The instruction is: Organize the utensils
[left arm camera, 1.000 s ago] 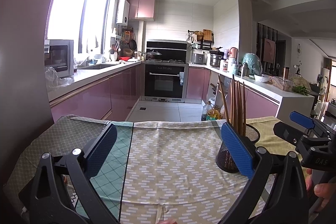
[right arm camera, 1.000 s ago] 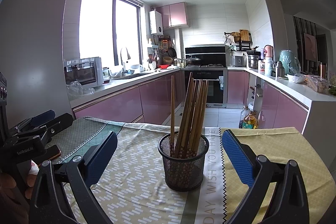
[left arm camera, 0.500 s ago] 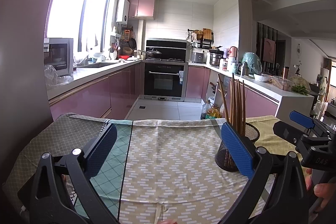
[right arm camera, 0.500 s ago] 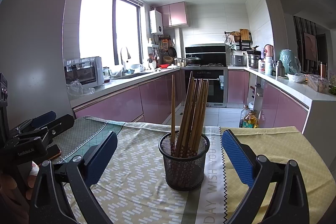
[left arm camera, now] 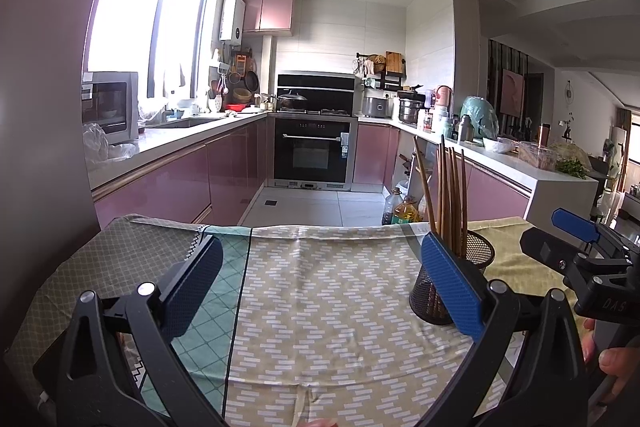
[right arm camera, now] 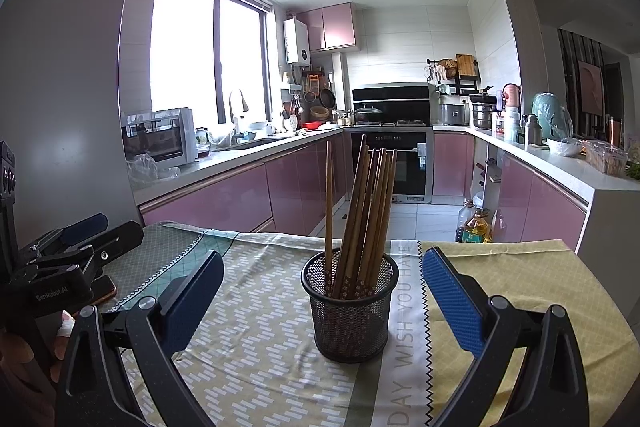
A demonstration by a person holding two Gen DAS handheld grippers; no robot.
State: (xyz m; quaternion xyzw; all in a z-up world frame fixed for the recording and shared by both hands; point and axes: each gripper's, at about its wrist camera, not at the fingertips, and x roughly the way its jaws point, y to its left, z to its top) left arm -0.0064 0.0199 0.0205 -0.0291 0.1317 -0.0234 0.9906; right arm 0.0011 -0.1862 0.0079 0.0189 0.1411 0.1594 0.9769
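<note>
Pink-fronted kitchen cabinets [right arm camera: 224,199] and a built-in oven [left arm camera: 314,155] form the background beyond a table [right arm camera: 520,267] draped in a patterned cloth [left arm camera: 320,287]. On the cloth stands a black mesh holder [right arm camera: 351,311], the landmark for all positions below. A bundle of wooden chopsticks [right arm camera: 360,211] stands inside the holder, thin ends up, leaning slightly toward the oven side, with one stick set apart and nearly upright. The right hand-held gripper [right arm camera: 322,301] sits directly in front of the holder with its blue-padded fingers [right arm camera: 452,303] spread wide, one on either side of the holder and touching nothing. The left hand-held gripper [left arm camera: 320,285] lies to the left of the holder, likewise spread wide and empty over bare cloth. In the left wrist view the holder [left arm camera: 476,259] is partly hidden behind that gripper's right finger, and part of a person's hand [left arm camera: 616,367] shows at the right edge.
</note>
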